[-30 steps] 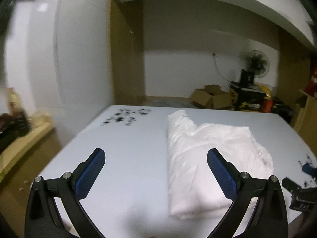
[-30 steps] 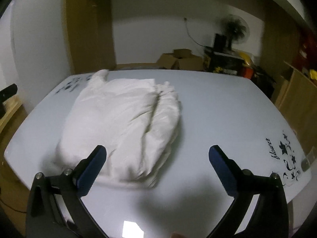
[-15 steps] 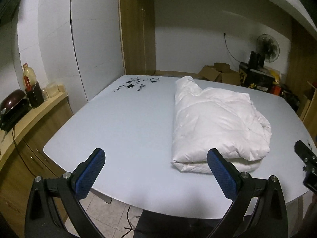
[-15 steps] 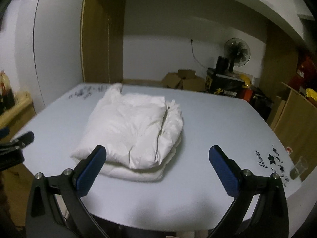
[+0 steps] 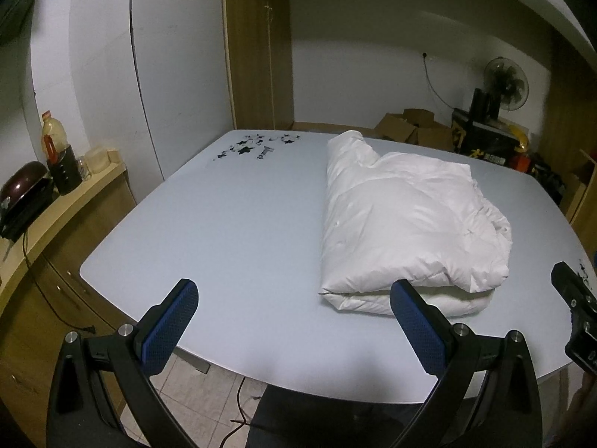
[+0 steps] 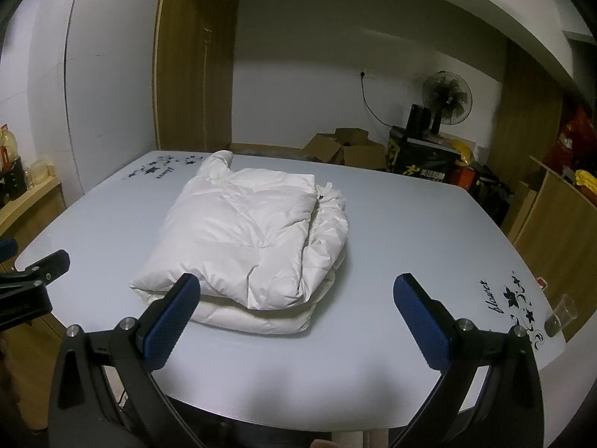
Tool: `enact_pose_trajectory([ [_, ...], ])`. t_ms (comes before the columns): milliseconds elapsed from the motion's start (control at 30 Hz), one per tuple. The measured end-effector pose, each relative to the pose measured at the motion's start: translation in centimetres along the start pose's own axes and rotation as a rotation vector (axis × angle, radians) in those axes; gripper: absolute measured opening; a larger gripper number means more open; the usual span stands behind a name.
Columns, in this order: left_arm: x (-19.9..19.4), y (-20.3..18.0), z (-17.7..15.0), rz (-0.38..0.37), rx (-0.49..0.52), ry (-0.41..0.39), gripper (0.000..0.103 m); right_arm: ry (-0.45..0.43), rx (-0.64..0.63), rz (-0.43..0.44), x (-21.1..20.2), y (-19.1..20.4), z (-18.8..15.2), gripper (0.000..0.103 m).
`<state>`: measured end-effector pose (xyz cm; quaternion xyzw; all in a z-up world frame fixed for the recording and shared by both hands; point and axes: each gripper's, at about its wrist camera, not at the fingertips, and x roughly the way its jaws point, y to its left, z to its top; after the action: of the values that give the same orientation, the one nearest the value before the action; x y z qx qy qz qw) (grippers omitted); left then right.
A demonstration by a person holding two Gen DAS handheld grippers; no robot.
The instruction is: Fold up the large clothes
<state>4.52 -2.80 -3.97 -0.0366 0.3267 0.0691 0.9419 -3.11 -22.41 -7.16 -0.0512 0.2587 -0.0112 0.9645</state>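
Right wrist view: the pale table (image 6: pixel 391 246) fills the frame, its far corner at 11 o'clock and its near right corner at 4 o'clock printed with black flowers. On it, from centre toward 10 o'clock, lies the white padded jacket (image 6: pixel 246 235), folded into a thick block, one rolled sleeve end poking out at its far side. My right gripper (image 6: pixel 294 311) hangs over the near table edge at 6 o'clock, jaws spread wide with nothing between them, apart from the jacket. A small clear cup (image 6: pixel 561 313) stands at 4 o'clock by the table edge.

In the left wrist view, my left gripper (image 5: pixel 293 313) is likewise spread and empty at 6 o'clock, with the jacket at 2 o'clock past its right pad.

By my judgement the fold is done or nearly so. To finish well, I would keep both grippers clear of the stack, or press lightly on the puffed top layer, since the filling looks springy and may lift open.

Hidden: the jacket's underside and inner layers, the zip, and whatever holds the fold. My own hands are out of frame. A black edge at 9 o'clock in the right view is, I take it, my left gripper, cut off.
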Motion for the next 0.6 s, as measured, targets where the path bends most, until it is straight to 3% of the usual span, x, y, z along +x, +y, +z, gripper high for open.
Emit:
enact_pose_trajectory([
  [333,0.1,-0.2,-0.2,-0.027,0.014,0.02,0.103,-0.01,-0.019,-0.005,-0.1,1.4,-0.4,0.103],
  [600,0.1,-0.5,-0.5,-0.032,0.031,0.032,0.103,0.044,0.003,0.001,0.8,2.5,-1.2,0.103],
])
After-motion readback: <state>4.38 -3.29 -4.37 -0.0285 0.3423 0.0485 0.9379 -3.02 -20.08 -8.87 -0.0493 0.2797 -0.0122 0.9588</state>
